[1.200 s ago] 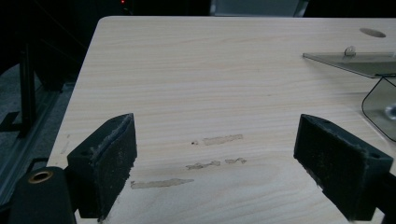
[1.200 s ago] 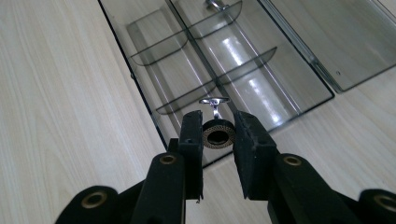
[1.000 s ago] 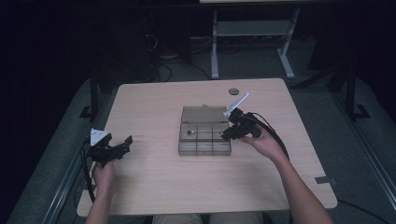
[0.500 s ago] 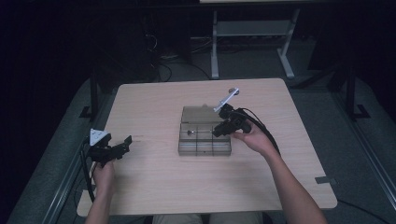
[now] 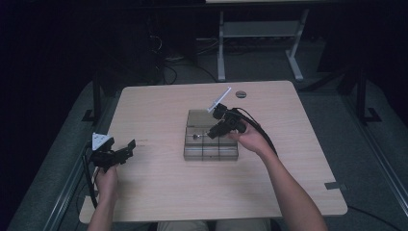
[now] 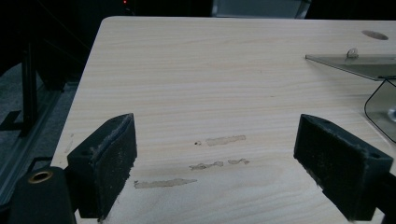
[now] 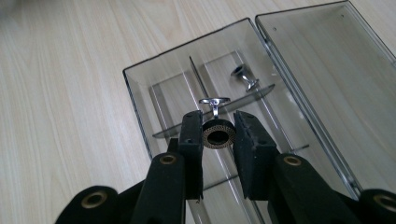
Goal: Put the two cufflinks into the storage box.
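right gripper [image 7: 218, 133] clamps round silver black-faced cufflink [image 7: 217, 132] over clear plastic divided box [image 7: 140, 98]; lower gently into empty near compartment. left gripper [image 6: 219, 158] released.

A pale, straw-coloured wood grain is shown across the table [image 5: 159, 192], marked at six o'clock in the left gripper view by a few dull, greyish streaks [image 6: 205, 163]. Matte black is seen on the left gripper [image 6: 219, 172], with one brass-coloured ring at eight o'clock. The same black and brass dress is worn by the right gripper [image 7: 218, 135]. Between its pads a cufflink [image 7: 217, 133] is picked out: a black centre, a gold rope-patterned rim, a bright silver stem. A second cufflink [image 7: 245, 77], silver with a dark face, is seen at one o'clock. A smoky, see-through grey is carried by the box [image 7: 140, 107].
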`<state>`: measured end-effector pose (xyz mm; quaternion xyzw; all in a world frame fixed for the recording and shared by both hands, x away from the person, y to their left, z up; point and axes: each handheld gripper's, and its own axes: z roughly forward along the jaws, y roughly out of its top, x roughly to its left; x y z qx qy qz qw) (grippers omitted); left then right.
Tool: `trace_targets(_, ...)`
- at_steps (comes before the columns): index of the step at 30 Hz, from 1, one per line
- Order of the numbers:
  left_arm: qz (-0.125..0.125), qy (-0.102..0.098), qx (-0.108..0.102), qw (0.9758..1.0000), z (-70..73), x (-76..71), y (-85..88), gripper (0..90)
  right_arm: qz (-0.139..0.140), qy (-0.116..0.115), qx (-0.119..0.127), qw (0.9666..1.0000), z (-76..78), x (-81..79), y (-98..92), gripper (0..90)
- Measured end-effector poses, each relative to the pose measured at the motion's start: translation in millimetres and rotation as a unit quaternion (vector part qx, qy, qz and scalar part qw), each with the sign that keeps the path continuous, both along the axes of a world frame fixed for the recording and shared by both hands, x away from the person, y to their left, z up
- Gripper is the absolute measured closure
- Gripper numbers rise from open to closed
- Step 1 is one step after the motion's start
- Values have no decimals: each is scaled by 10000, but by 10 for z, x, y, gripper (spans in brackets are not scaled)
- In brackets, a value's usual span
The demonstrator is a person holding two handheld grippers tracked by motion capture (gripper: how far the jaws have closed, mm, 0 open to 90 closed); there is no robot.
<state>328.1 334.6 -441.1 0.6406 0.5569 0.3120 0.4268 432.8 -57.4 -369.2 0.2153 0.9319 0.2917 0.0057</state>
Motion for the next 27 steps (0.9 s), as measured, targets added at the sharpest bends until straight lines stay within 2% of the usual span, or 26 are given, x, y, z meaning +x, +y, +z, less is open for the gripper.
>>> trace_targets(9,18,3,-17,10000,1,-3,-2,129,134,-1,-72,9999,23,48,203,728)
trace_targets(27,18,7,-19,10000,3,-5,5,129,174,215,-211,9994,-219,144,445,728)
